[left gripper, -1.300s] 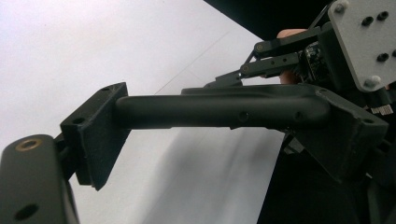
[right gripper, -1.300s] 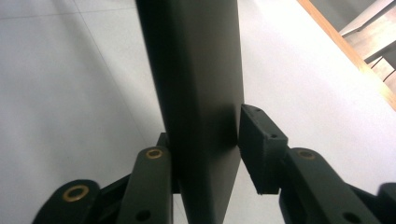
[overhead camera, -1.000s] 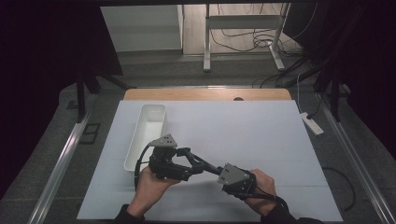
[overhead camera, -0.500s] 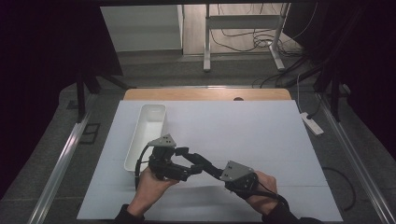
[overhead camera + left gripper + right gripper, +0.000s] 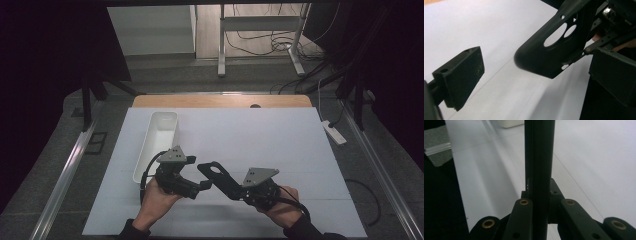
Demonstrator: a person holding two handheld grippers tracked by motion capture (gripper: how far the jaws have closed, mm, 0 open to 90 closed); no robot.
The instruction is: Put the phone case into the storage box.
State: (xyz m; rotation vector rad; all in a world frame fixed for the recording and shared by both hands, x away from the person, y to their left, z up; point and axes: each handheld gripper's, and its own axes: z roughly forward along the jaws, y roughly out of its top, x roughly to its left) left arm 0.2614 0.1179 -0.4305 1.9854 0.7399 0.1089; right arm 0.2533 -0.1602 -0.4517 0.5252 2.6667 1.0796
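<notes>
A: Black bracket (image 5: 216, 174), flat plate with round holes, held clear of the counter (image 5: 280, 135) near its near edge, between the two hands.

B: Who has it?

A: Right claw (image 5: 239, 192). In the right gripper view its jaws are nearly shut, clamped on the plate's (image 5: 539, 170) thin edge at one end. Left claw (image 5: 200, 186) has just been opening; it stands at full width. In the left gripper view the bracket's (image 5: 549, 52) rounded end hangs between the pads (image 5: 464, 75), touching neither.

B: Handling?

A: Judged stiff: no sag along its length though held at one end only. Likely light, a thin plate carried out level by one claw. Smooth faces, so it could pivot in a narrow grip.

B: Best hold?

A: Across the flat faces, on solid stock beside the holes rather than over them. The free rounded end is the open spot for a second grip.

B: Anything else on the counter?

A: White tray (image 5: 159, 140) toward the left edge, well apart from the bracket.
</notes>
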